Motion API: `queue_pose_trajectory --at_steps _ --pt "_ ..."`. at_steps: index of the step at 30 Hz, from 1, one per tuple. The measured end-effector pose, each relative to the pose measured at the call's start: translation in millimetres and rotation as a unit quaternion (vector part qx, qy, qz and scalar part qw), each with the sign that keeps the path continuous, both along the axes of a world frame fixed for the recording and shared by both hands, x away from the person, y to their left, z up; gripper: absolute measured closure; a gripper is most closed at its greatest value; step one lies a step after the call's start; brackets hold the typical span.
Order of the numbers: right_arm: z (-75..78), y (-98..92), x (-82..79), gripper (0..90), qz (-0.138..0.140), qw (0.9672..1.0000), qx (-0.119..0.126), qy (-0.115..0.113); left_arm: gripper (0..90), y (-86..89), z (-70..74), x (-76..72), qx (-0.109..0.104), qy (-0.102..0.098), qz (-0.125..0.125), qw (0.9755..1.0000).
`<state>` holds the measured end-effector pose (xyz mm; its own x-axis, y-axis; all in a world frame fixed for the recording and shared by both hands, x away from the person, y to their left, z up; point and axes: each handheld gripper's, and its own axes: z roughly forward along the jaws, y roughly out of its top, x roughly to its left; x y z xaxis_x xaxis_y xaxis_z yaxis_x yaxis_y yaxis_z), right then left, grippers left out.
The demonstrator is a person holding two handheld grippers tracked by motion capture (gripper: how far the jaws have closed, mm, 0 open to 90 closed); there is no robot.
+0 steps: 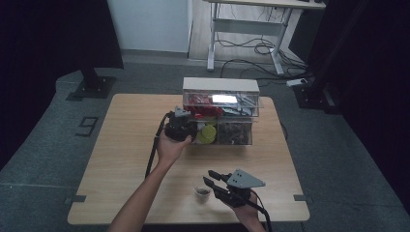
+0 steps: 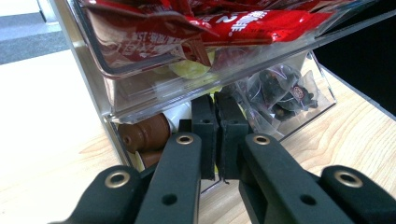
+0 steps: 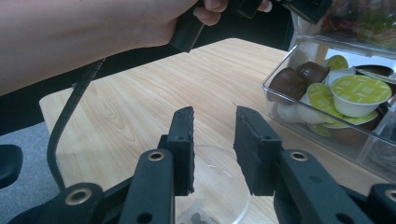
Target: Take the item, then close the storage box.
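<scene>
Left tongs [image 2: 216, 135] are pressed together right at the front lip of the clear drawer organizer [image 1: 220, 112], pinching the edge of the lower drawer as far as I can tell from the left gripper view. Biggest thing here is the wooden counter [image 1: 121, 145], then that organizer sitting toward its far side: red packets [image 2: 224, 21] in the top drawer, coffee capsules [image 3: 345, 93] in brown and lime green down below, dark tea bags [image 2: 280, 88] in the next compartment over.

Right tongs [image 3: 214, 149] are spread, nothing pinched, hovering just over a small clear cup [image 3: 219, 196] near the front edge of the counter. In the high view that cup [image 1: 202, 192] sits just left of the jaws, something dark in the bottom.
</scene>
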<state>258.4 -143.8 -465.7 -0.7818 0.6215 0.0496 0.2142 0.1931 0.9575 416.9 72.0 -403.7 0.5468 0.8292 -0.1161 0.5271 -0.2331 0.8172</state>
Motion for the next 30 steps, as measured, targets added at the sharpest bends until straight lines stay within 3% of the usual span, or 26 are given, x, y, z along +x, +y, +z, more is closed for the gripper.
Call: queue_pose_trajectory --at_steps 30 --pt "2.1 -27.0 3.9 67.3 -0.037 0.9992 0.012 0.003 87.3 0.7 -16.7 -7.6 0.001 0.009 -0.005 0.9999"
